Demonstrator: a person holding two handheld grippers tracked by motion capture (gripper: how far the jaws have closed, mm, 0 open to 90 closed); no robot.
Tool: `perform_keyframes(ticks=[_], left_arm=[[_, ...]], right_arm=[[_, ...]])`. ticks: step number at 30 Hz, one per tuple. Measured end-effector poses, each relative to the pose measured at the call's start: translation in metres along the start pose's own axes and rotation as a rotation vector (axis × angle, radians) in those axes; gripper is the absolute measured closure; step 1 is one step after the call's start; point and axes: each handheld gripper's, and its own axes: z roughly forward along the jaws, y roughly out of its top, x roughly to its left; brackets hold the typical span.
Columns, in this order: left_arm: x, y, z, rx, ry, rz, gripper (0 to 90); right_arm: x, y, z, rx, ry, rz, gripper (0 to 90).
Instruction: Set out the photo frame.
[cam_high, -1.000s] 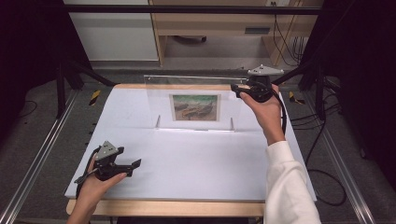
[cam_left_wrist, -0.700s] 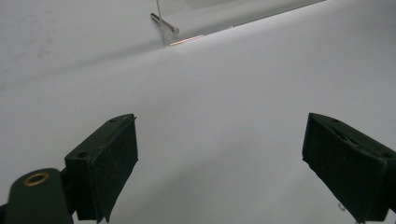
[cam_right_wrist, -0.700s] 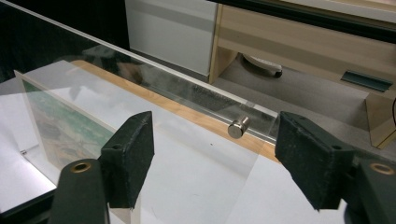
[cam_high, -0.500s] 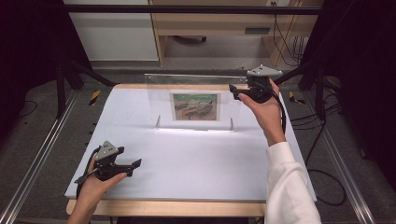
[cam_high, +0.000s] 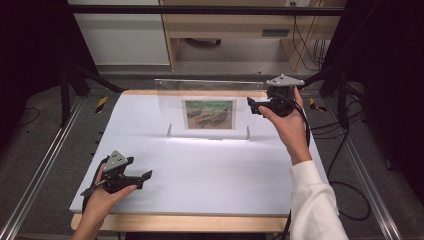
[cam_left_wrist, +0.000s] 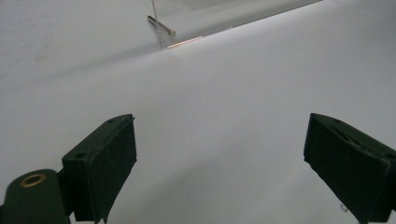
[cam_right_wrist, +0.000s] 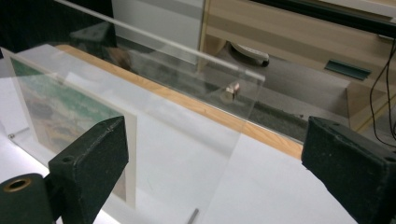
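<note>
A clear acrylic stand (cam_high: 210, 95) is upright at the back of the white table (cam_high: 210, 170), with a painted picture (cam_high: 209, 114) inside it. My right gripper (cam_high: 251, 105) hovers at the stand's right edge and points left. Its jaws have just been opening and now stand wide apart. In the right gripper view my right gripper (cam_right_wrist: 215, 154) has the acrylic stand (cam_right_wrist: 187, 93) and its right edge ahead in the gap, and neither pad touches it. The picture (cam_right_wrist: 60, 112) lies to the left there. My left gripper (cam_high: 146, 177) rests open near the front left, as my left gripper (cam_left_wrist: 219, 140) shows over bare table.
A metal foot pin (cam_left_wrist: 161, 26) props the stand's lower corner. Wooden table edges (cam_high: 190, 222) frame the white sheet. Metal rails (cam_high: 45, 165) run along both sides, and cables (cam_high: 345, 190) trail on the floor at the right.
My right gripper has shifted a little at the stand's upper right corner. The left hand and the stand have stayed where they were.
</note>
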Motion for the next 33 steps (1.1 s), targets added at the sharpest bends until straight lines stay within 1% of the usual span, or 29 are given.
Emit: perform_keyframes(ticks=[1, 4, 6, 7, 8, 10, 11, 12, 13, 14, 16, 17, 18, 19, 21, 25, 28, 29, 30, 31, 33], left_arm=[[0.000, 0.000, 0.000, 0.000, 0.000, 0.001, 8.8], [-0.001, 0.001, 0.000, 0.001, 0.002, 0.000, 7.4], [-0.002, 0.001, 0.000, 0.001, 0.009, -0.007, 7.0], [-0.002, 0.001, 0.000, 0.000, 0.013, -0.009, 5.2], [-0.001, 0.001, -0.001, 0.002, 0.010, -0.009, 3.8], [-0.002, 0.001, -0.001, 0.000, 0.009, -0.008, 3.8], [-0.002, 0.001, 0.000, -0.003, 0.010, -0.012, 3.9], [-0.002, 0.001, 0.000, -0.003, 0.011, -0.013, 3.9], [-0.002, 0.001, 0.001, -0.002, 0.013, -0.013, 3.8], [-0.003, 0.001, 0.001, -0.001, 0.014, -0.011, 3.8], [-0.002, 0.001, 0.001, -0.001, 0.027, -0.002, 4.3], [-0.003, 0.000, 0.001, -0.010, 0.032, -0.006, 4.3], [-0.002, 0.000, 0.001, -0.013, 0.033, -0.005, 4.3], [-0.003, 0.000, 0.000, -0.019, 0.033, -0.010, 4.3], [-0.003, -0.001, 0.000, -0.025, 0.033, -0.013, 4.2], [-0.002, -0.002, 0.000, -0.023, 0.028, -0.006, 4.1], [-0.001, -0.001, 0.000, -0.030, 0.038, 0.002, 4.1], [0.000, -0.001, 0.000, -0.035, 0.044, -0.001, 4.3], [0.000, -0.001, 0.000, -0.036, 0.045, 0.000, 4.4], [0.000, -0.001, 0.000, -0.037, 0.044, 0.000, 4.4], [0.001, -0.002, -0.001, -0.036, 0.052, 0.008, 4.4]], right_arm=[[0.001, -0.002, -0.002, 0.010, -0.006, -0.002, 7.4], [0.000, -0.009, -0.010, 0.011, -0.013, -0.001, 7.2], [0.000, -0.015, -0.016, 0.014, -0.018, 0.008, 7.2], [0.000, -0.019, -0.019, 0.015, -0.015, 0.012, 7.2], [0.000, -0.022, -0.022, 0.015, -0.013, 0.017, 7.2], [0.000, -0.031, -0.029, 0.021, -0.018, 0.017, 6.8], [0.000, -0.039, -0.034, 0.030, -0.018, 0.018, 6.3], [0.000, -0.039, -0.034, 0.030, -0.018, 0.018, 6.3], [0.001, -0.043, -0.037, 0.032, -0.019, 0.013, 6.3], [0.001, -0.047, -0.039, 0.038, -0.019, 0.018, 6.3], [0.002, -0.055, -0.043, 0.050, -0.018, 0.012, 6.1], [0.003, -0.059, -0.045, 0.060, -0.021, 0.015, 6.1], [0.002, -0.067, -0.049, 0.070, -0.022, 0.018, 6.0], [0.002, -0.067, -0.049, 0.070, -0.022, 0.018, 6.0], [0.002, -0.074, -0.052, 0.079, -0.019, 0.022, 6.0], [0.003, -0.090, -0.058, 0.091, -0.016, 0.028, 6.0], [0.004, -0.100, -0.062, 0.104, -0.020, 0.038, 6.1], [0.005, -0.104, -0.063, 0.102, -0.019, 0.039, 6.1], [0.006, -0.107, -0.064, 0.104, -0.020, 0.050, 6.0], [0.007, -0.111, -0.065, 0.103, -0.018, 0.048, 6.1], [0.009, -0.119, -0.066, 0.107, -0.016, 0.058, 6.1]])
